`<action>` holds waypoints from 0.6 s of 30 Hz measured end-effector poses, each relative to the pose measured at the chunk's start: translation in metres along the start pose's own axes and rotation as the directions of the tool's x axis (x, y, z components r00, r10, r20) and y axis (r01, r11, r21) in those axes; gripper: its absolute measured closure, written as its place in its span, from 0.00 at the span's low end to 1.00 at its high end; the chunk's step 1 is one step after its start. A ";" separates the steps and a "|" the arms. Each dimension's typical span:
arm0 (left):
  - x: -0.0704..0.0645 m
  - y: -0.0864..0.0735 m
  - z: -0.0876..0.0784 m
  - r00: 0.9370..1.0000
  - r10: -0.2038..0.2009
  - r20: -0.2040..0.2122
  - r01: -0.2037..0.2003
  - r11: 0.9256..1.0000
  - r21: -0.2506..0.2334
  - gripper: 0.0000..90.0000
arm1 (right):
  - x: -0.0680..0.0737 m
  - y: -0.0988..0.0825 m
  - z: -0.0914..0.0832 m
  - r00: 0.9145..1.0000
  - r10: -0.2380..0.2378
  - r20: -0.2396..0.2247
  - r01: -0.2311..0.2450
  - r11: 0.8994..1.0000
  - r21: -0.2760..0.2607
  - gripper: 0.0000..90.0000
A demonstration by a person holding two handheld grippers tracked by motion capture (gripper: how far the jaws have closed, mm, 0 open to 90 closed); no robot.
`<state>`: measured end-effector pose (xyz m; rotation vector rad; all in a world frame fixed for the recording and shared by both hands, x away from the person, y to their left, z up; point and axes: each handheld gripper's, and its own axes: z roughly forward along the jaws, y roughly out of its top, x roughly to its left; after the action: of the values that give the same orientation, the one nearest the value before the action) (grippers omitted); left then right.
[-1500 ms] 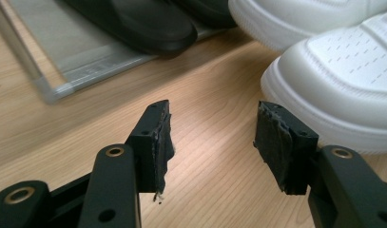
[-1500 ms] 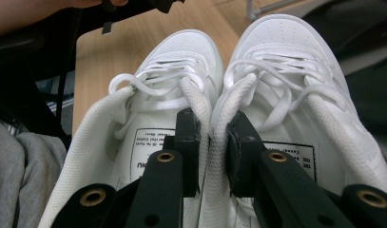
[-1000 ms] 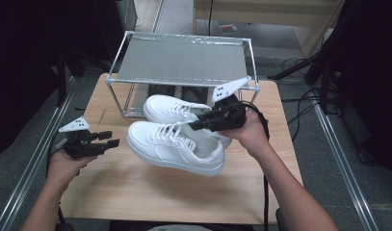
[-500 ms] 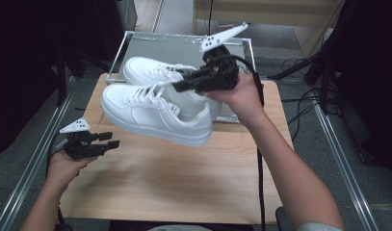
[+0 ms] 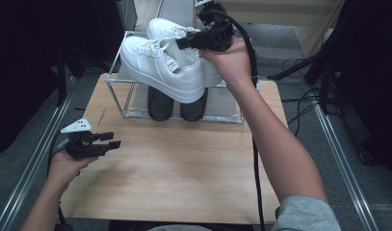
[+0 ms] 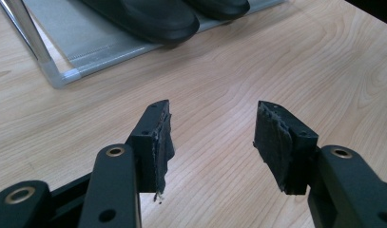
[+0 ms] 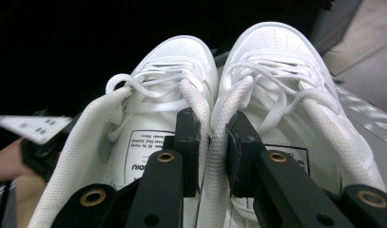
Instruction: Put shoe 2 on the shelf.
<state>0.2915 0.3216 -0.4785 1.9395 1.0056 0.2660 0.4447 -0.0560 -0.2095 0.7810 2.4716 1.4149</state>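
Two white sneakers (image 5: pixel 169 62) pinched together by inner collars in right tool (image 7: pixel 212 142), carried as pair above shoe rack (image 5: pixel 117 98). Left tool (image 6: pixel 212 142) spread, empty, resting low over counter (image 5: pixel 184 163), clear of rack.

The left claw (image 6: pixel 210 142) hangs just above the counter (image 6: pixel 276 71), its two black jaws spread wide with bare wood showing between them — nothing is held. The pads (image 6: pixel 272 137) on the inner faces look worn and rough, and a frayed bit dangles from the bottom of the left-hand one. Brass-coloured rivets dot the black arms at the bottom edge. Further off, at the top, a metal-framed rack (image 6: pixel 58 76) stands on the wood, its silvery corner and a grey base sheet in sight. On that sheet sit black shoes (image 6: pixel 148 19) — rounded toes pointing toward the claw, one reaching the sheet's front edge.
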 end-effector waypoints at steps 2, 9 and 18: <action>0.000 0.000 0.001 1.000 -0.002 -0.004 0.002 1.000 -0.003 0.52 | -0.006 0.002 0.005 0.999 0.029 0.044 -0.029 1.000 -0.001 0.88; -0.001 0.001 0.003 1.000 0.001 0.007 -0.001 1.000 0.004 0.52 | -0.023 0.009 0.019 0.975 0.118 0.187 -0.121 0.993 0.004 0.88; -0.003 0.004 0.006 1.000 0.011 0.024 -0.011 1.000 0.000 0.52 | -0.039 0.011 0.041 0.895 0.282 0.345 -0.261 0.959 -0.108 0.88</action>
<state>0.2954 0.3144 -0.4781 1.9449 0.9795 0.2482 0.4986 -0.0413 -0.2253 1.2863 2.0944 1.2795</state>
